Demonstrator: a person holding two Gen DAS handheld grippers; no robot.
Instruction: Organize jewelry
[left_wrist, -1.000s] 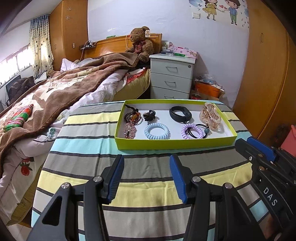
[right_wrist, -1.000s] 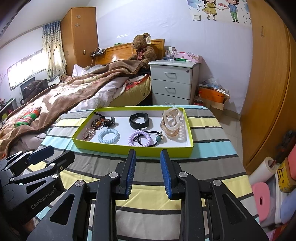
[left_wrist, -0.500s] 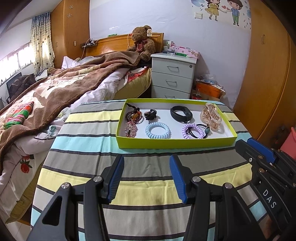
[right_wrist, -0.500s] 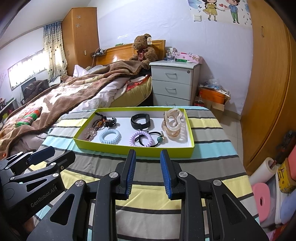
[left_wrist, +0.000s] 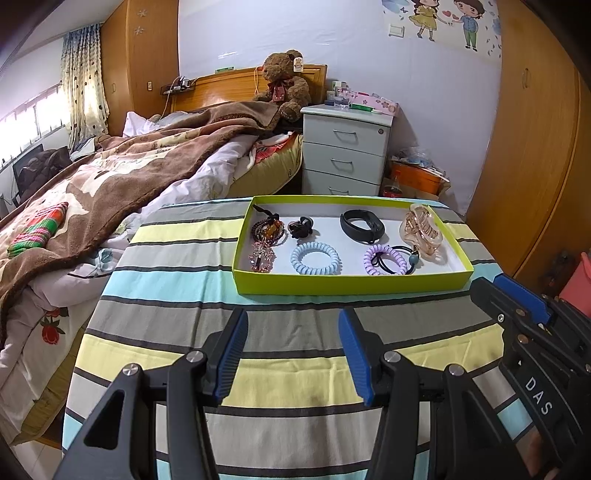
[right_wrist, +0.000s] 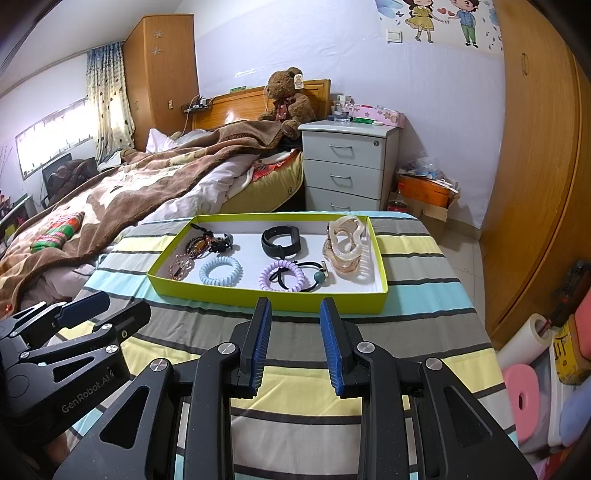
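Observation:
A lime-green tray (left_wrist: 351, 285) (right_wrist: 266, 296) rests on the striped table. Inside lie a beaded bracelet (left_wrist: 269, 230) (right_wrist: 197, 243), a pink beaded piece (left_wrist: 261, 257), a black clip (left_wrist: 301, 227), a blue coil hair tie (left_wrist: 315, 258) (right_wrist: 220, 270), a black band (left_wrist: 362, 225) (right_wrist: 283, 242), a purple coil tie with a black elastic (left_wrist: 386, 260) (right_wrist: 283, 275) and a large clear claw clip (left_wrist: 423, 232) (right_wrist: 345, 245). My left gripper (left_wrist: 291, 321) hovers open before the tray, holding nothing. My right gripper (right_wrist: 294, 308) is open, narrower, also holding nothing, just short of the tray's near wall.
The striped tablecloth (left_wrist: 288, 373) covers the table. A bed with a brown blanket (left_wrist: 110, 184) lies left. A white nightstand (left_wrist: 345, 147) stands behind the tray. A wooden wardrobe (right_wrist: 535, 147) fills the right. Paper rolls and boxes (right_wrist: 532, 369) sit on the floor.
The view drifts slightly; the tray sits a little to the right in both views. Neither gripper has changed its opening.

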